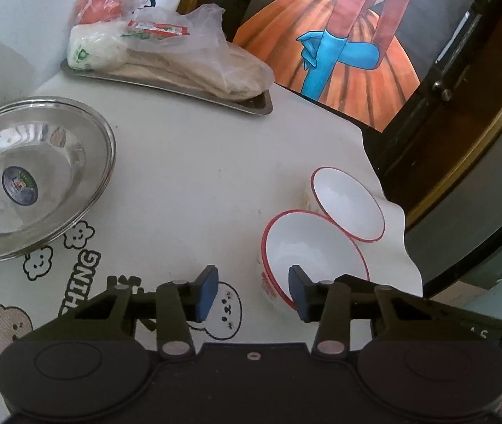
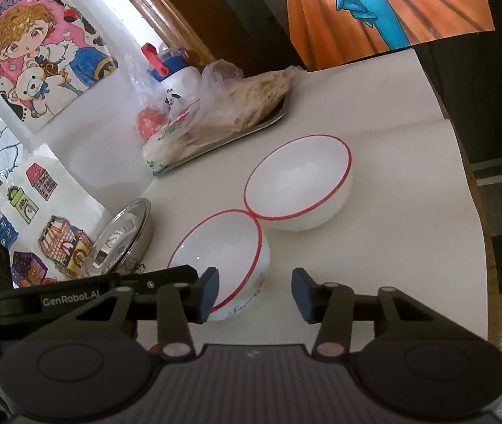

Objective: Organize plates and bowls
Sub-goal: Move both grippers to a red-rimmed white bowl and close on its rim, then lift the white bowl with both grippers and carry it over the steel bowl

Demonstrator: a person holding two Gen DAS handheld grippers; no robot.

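where rims touch, both bowls (image 2: pixel 258 254) empty.

near bowl (image 2: pixel 221 247) touching far bowl (image 2: pixel 298 182) | tray (image 1: pixel 258 104) behind, bags on it | steel basin (image 1: pixel 35 176) left, perhaps touching nothing

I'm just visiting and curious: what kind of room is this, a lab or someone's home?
Most likely a home dining or kitchen corner. Coloured cartoon drawings hang on the wall, bagged food sits on a metal tray, and two red-rimmed bowls stand on a cartoon-printed tablecloth.
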